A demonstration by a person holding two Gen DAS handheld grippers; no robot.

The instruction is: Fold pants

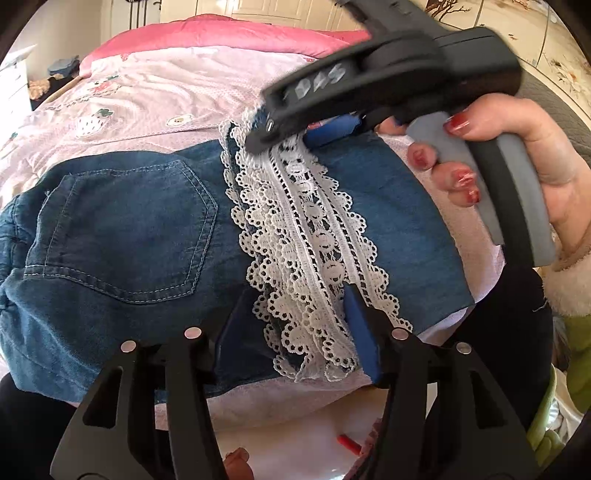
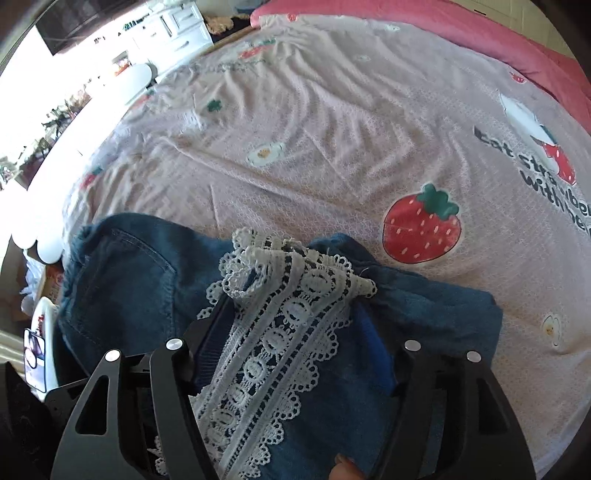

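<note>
A: Denim pants point(image 1: 125, 229) lie folded on the pink bedsheet point(image 1: 147, 99), back pocket up, white lace trim point(image 1: 314, 236) running down the middle.

B: And the left gripper point(image 1: 295, 332)?

A: Jaws parted, lace between them (pads don't look pressed). The right gripper point(image 1: 295, 129) sits over the far end of the lace, hand point(image 1: 517, 155) on its handle.

Left wrist camera sits low at the bed's near edge, angled down, very close over the denim pants point(image 1: 129, 236), facing the pink quilt point(image 1: 207, 33). Right wrist camera hangs just above the lace trim point(image 2: 280, 332), tilted steeply down, looking across the strawberry sheet point(image 2: 332, 129). Both share pants, lace and sheet.
</note>
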